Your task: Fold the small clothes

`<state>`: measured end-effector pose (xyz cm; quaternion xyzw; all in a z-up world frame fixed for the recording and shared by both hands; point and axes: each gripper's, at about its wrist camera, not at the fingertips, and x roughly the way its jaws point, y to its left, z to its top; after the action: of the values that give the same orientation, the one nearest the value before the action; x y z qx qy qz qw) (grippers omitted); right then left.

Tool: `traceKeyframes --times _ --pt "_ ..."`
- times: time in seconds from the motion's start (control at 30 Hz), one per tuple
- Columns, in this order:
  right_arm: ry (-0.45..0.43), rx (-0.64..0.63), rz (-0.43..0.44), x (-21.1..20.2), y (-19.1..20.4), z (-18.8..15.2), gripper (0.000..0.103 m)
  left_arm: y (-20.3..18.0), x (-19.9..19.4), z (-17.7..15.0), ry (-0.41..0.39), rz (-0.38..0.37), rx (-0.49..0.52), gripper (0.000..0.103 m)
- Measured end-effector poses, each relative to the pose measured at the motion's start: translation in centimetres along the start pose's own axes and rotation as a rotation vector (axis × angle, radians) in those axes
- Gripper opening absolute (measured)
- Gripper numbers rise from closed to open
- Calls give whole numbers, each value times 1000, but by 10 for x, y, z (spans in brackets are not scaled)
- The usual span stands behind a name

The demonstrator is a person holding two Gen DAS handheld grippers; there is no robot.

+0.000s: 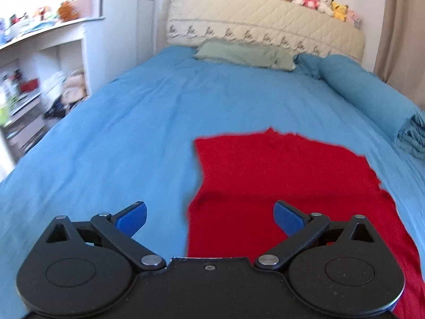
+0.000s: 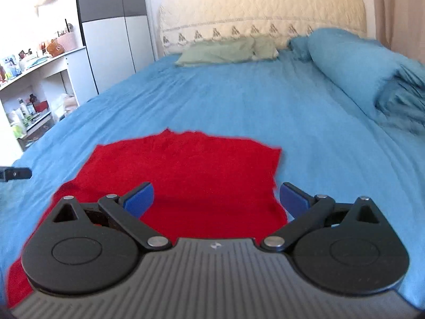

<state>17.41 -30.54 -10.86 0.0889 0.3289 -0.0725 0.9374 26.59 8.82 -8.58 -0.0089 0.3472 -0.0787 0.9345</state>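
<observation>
A red garment [image 1: 281, 178] lies spread flat on the blue bed sheet [image 1: 119, 133]. In the left wrist view it fills the lower right. My left gripper [image 1: 209, 216] is open and empty, held above the garment's left edge. In the right wrist view the red garment [image 2: 186, 170] lies at the lower centre and left on the sheet [image 2: 318, 146]. My right gripper [image 2: 216, 199] is open and empty above the garment's right edge. A dark part of the left gripper [image 2: 14, 174] shows at the far left of the right wrist view.
A green pillow [image 1: 244, 54] lies at the head of the bed under a cream headboard [image 1: 265, 24] topped with plush toys [image 1: 316, 1]. A rolled blue duvet [image 1: 372, 95] lies along the right side. White shelves [image 1: 34, 79] stand left of the bed.
</observation>
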Motion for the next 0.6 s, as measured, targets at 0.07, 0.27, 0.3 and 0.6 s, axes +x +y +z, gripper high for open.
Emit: traceKeyframes --times 0.07,0.27,0.3,0.6 --pt "48 35 -10 -34 -4 -14 103 5 -23 -23 47 -9 -31 103" --pt "176 56 -63 -104 -17 -77 103 18 -44 -100 221 -84 -186 101" --pt "199 61 -66 -107 -19 -87 103 21 -46 -112 247 -101 -221 99" --pt "365 62 -85 -126 -26 -149 103 23 -31 -149 334 -151 -233 87"
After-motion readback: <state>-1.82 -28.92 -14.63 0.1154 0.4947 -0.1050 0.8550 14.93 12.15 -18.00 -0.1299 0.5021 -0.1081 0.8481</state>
